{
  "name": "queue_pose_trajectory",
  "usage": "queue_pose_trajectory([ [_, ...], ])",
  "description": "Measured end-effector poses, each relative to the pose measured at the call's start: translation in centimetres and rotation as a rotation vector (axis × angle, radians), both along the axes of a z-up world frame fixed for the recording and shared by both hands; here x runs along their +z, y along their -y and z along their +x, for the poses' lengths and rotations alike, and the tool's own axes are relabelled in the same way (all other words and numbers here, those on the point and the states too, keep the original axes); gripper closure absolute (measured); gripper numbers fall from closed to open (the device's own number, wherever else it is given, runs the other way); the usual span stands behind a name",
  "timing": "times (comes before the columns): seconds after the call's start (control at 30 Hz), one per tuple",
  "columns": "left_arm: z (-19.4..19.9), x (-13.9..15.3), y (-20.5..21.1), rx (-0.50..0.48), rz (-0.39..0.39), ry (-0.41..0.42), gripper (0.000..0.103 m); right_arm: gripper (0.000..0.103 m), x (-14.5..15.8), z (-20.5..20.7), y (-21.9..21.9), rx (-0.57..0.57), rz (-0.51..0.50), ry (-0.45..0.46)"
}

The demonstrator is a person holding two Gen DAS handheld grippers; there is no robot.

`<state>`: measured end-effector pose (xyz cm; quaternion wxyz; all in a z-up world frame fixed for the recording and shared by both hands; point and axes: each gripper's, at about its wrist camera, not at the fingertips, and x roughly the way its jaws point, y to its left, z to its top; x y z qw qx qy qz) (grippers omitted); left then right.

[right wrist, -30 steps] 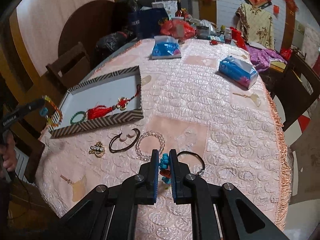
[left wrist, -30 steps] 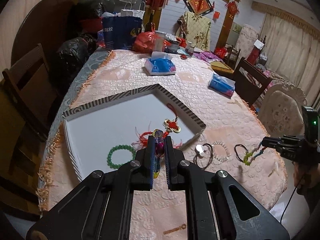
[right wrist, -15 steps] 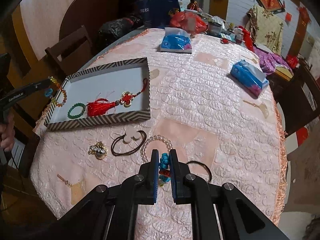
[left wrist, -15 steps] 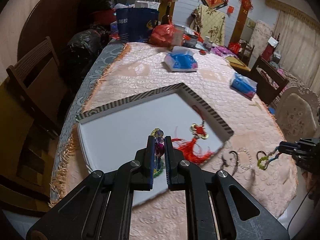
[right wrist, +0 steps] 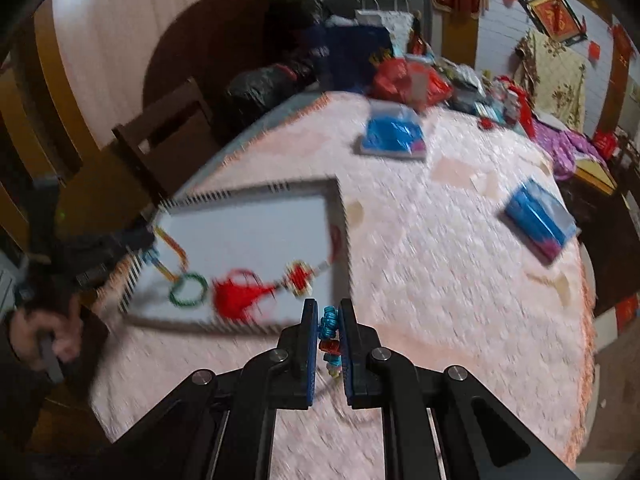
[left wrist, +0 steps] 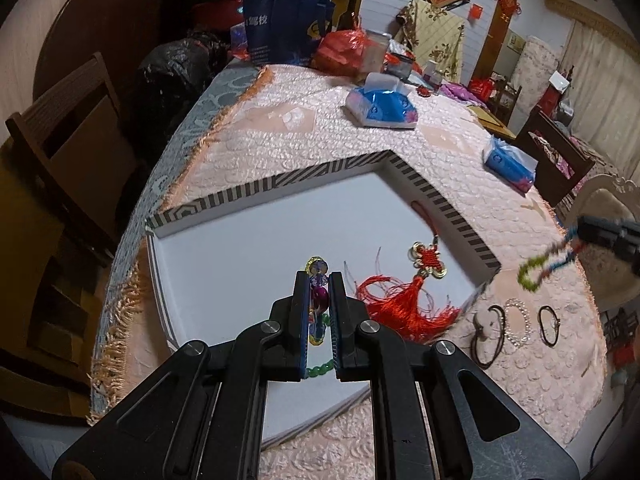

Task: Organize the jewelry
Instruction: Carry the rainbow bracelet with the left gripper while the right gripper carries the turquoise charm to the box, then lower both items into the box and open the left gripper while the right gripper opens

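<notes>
L gripper (left wrist: 319, 280) clamps bead bracelet (left wrist: 318, 268) over tray (left wrist: 256, 188): lower to floor near tray's left edge, then release; R gripper (right wrist: 329, 316) pinches blue strand (right wrist: 329, 320).

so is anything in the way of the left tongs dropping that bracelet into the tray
Nothing visible blocks it. The left tongs hold the beaded bracelet over bare tray floor; the red tassel lies to its right, the green bracelet underneath.

Tissue packs: I see two blue ones (left wrist: 382, 106) (left wrist: 510, 164) (well apart)
Chair (left wrist: 68, 148): wooden, beside table
</notes>
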<state>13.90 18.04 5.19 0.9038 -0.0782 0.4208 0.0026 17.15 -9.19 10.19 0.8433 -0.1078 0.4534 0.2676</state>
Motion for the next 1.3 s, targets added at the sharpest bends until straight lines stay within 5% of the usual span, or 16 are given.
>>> queue_pose_trajectory([
  [0.47,-1.9,-4.2,-2.3,0.067,0.036,-0.069,0.095,0.094,-4.3,3.6,-8.0,0.047,0.153,-0.08],
  [0.6,-2.5,-5.5,-2.4,0.08,0.044,-0.094,0.095,0.094,-5.8,3.7,-9.0,0.062,0.126,-0.094],
  [1.07,-3.7,-7.1,-2.5,0.138,0.073,-0.126,0.093,0.094,-13.1,6.0,-4.4,-0.086,0.032,-0.219],
  [1.13,-3.8,-7.0,-2.6,0.149,0.08,-0.125,0.081,0.093,-13.2,6.1,-3.9,-0.103,0.041,-0.224],
  [1.2,-3.9,-6.7,-2.6,0.15,0.078,-0.117,0.073,0.088,-13.0,5.9,-3.6,-0.1,0.06,-0.217],
  [1.3,-3.9,-6.0,-2.3,0.163,0.109,-0.098,0.058,0.058,-11.9,5.4,-2.7,-0.111,0.093,-0.174],
])
